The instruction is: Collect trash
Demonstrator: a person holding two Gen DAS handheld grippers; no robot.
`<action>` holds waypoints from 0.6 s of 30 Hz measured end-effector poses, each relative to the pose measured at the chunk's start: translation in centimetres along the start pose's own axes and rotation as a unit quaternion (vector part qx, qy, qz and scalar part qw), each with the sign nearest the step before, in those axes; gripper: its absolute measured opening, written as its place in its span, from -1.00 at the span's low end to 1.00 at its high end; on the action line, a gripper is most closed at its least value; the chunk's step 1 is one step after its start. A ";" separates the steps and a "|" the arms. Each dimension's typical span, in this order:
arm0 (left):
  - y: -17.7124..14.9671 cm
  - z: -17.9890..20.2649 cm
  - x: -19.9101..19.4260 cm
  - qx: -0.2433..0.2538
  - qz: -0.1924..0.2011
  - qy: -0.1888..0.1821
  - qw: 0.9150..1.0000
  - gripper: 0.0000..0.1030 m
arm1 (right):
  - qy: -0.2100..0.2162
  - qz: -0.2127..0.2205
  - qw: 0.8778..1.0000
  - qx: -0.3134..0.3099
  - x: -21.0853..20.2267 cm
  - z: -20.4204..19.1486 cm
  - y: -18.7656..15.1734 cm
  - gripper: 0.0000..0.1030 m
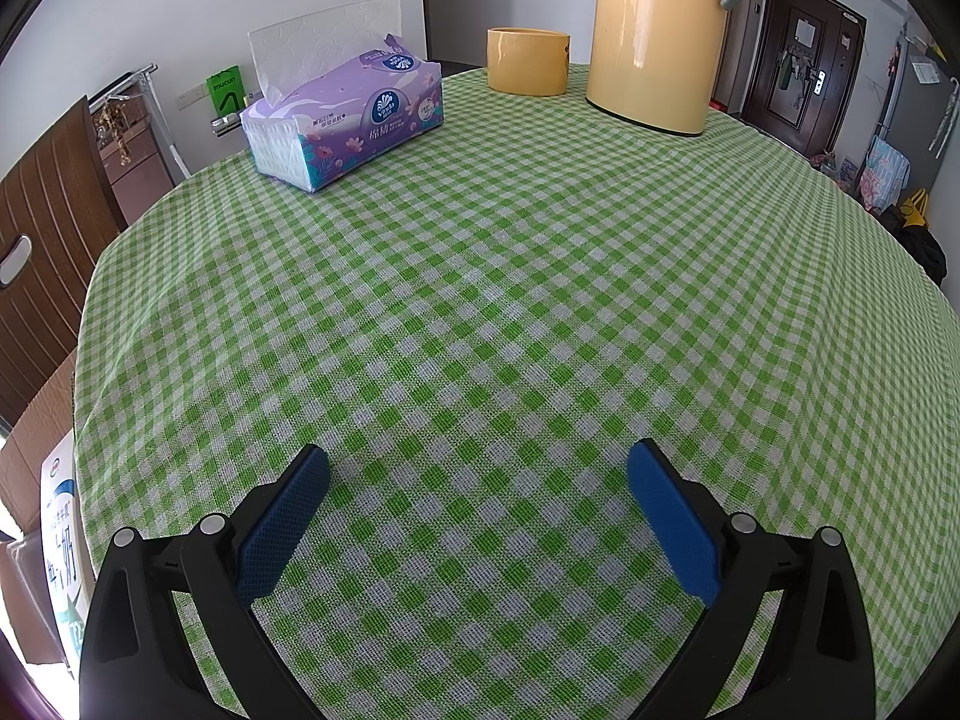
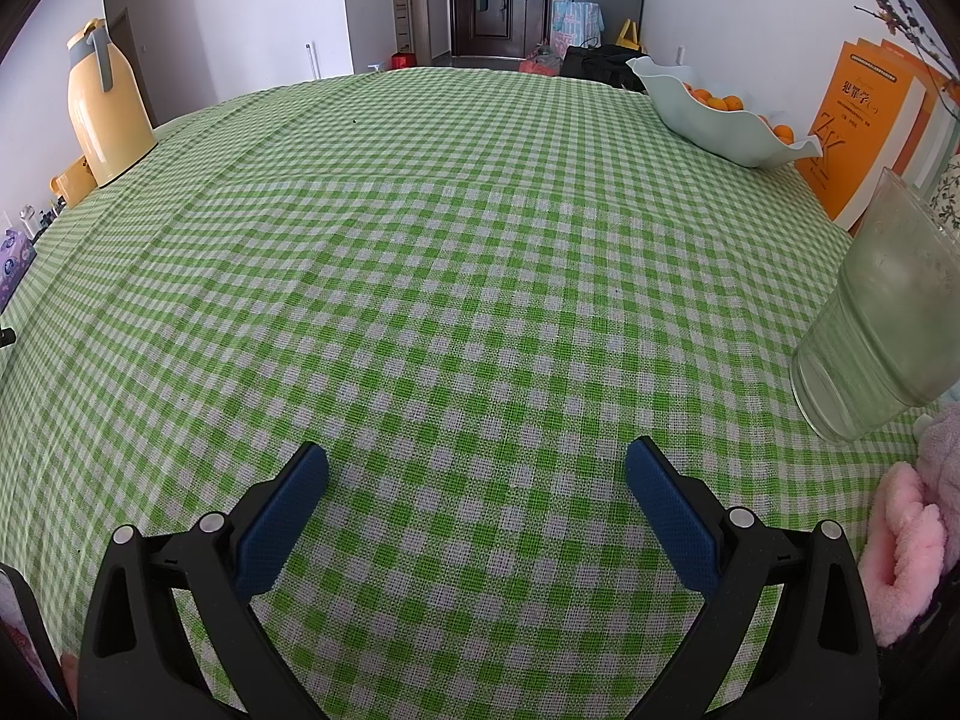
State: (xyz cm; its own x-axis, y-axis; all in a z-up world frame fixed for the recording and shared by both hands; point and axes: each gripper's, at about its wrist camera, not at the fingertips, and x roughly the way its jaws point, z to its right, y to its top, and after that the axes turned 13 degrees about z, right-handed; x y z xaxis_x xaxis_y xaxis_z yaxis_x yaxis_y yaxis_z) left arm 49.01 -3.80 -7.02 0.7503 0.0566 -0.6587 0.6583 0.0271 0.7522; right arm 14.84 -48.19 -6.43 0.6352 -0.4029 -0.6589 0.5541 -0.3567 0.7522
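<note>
My left gripper [image 1: 478,468] is open and empty, low over the green checked tablecloth [image 1: 510,300]. My right gripper [image 2: 477,468] is open and empty, low over the same cloth [image 2: 450,240]. No loose trash shows on the cloth in either view. A clear plastic cup [image 2: 876,324] with a cloudy film inside stands upright to the right of my right gripper, apart from it.
A purple tissue pack [image 1: 345,120], a yellow cup [image 1: 528,60] and a yellow thermos [image 1: 657,30] stand at the far side. A pale bowl of oranges [image 2: 720,114], orange books [image 2: 864,126] and a pink plush thing [image 2: 918,534] are on the right. A cardboard box [image 1: 36,480] is beyond the table's left edge.
</note>
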 end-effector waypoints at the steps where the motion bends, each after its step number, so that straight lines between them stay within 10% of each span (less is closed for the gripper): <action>1: 0.0 0.0 0.0 0.000 0.000 0.000 1.000 0.88 | 0.000 0.000 1.000 0.000 -0.1 0.0 0.0 0.86; 18: 0.0 0.0 0.0 0.000 0.000 0.000 1.000 0.88 | 0.000 0.000 1.000 0.000 -0.1 0.0 0.0 0.86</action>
State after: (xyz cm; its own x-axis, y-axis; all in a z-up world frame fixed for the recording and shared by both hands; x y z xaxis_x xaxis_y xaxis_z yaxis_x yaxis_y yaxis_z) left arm 49.04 -3.80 -7.03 0.7503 0.0566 -0.6587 0.6583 0.0270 0.7523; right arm 14.77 -48.15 -6.34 0.6352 -0.4028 -0.6589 0.5541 -0.3566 0.7522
